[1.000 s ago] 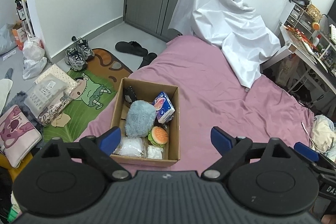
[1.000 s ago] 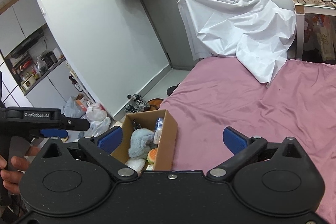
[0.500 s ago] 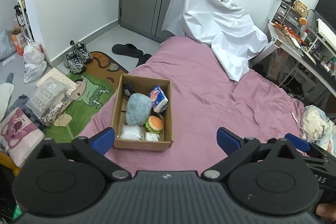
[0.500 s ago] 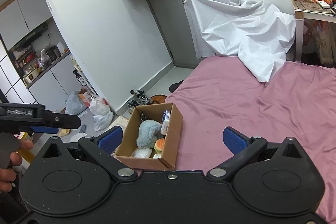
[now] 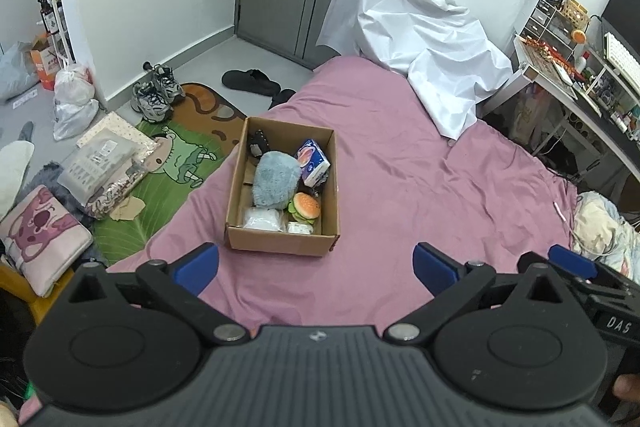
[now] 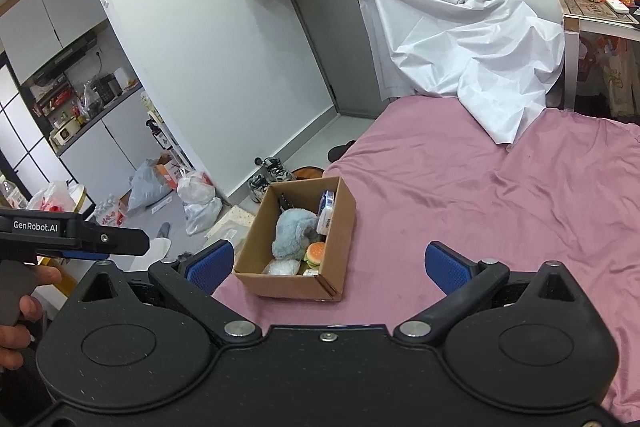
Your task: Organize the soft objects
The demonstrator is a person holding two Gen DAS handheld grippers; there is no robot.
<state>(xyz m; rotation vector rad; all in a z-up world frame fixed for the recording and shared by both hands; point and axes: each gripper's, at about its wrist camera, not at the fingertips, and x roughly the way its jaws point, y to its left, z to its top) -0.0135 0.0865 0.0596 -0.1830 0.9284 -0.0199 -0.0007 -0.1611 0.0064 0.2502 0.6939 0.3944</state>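
A cardboard box (image 5: 280, 247) (image 6: 344, 227) sits on the pink bedspread near the bed's left edge. Inside lie a fluffy grey-blue plush (image 5: 276, 179) (image 6: 294, 231), a burger toy (image 5: 306, 207) (image 6: 315, 251), a blue tissue pack (image 5: 314, 163) (image 6: 326, 213), a white bag (image 5: 262, 219) and a small dark item (image 5: 258, 143). My left gripper (image 5: 316, 263) hangs above and short of the box, jaws wide open, nothing between them. My right gripper (image 6: 328, 263) is also open and empty, back from the box.
A white sheet (image 5: 412, 39) drapes over something at the bed's far end. A cluttered desk (image 5: 580, 83) stands on the right. Shoes (image 5: 154, 95), slippers (image 5: 252, 83), a cartoon mat (image 5: 176, 163), bags and a pink cushion (image 5: 36, 231) cover the floor left. A bundle (image 5: 604, 227) lies at right.
Both grippers have drawn back and up from the box, which now looks smaller and farther. The left jaws have widened slightly. The box's contents are unchanged.
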